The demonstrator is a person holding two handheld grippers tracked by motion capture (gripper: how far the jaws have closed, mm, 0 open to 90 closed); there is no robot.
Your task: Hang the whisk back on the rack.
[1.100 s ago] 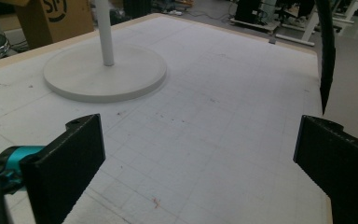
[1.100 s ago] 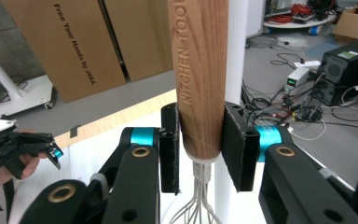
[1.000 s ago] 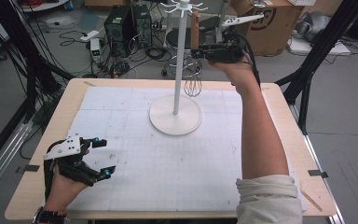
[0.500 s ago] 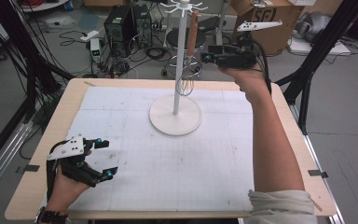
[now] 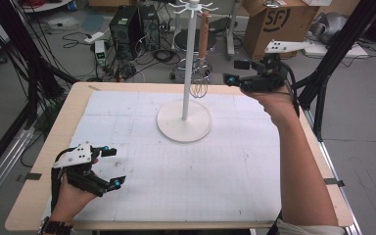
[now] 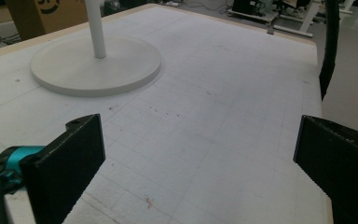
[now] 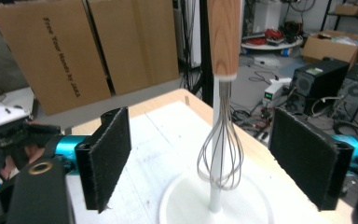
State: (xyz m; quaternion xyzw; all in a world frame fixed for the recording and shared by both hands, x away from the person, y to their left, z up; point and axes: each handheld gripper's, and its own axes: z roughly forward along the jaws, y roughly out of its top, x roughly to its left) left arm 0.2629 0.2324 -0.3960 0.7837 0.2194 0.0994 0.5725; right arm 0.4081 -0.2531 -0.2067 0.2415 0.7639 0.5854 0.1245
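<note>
Whisk (image 5: pixel 200 81) hangs free from the stand (image 5: pixel 184 73), handle up. Right tool (image 5: pixel 231 72) spread beside it, jaws just opened, nothing between. Left tool (image 5: pixel 111 166) spread, idle on tabletop (image 5: pixel 215 171)

Even, bright indoor light, faint shadows, mild softness throughout, no glare, close foreground slightly blurred.

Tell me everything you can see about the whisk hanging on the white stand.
The whisk has a light wooden handle above a white collar, with thin silvery wire loops forming a balloon below. It hangs upright, handle up and wires down, from the hooks at the top of the white stand, close beside its pole and clear of the round base. In the right gripper view it hangs in line with the gap between the open jaws of the right gripper, which have just been opening, and neither pad touches it.
</note>
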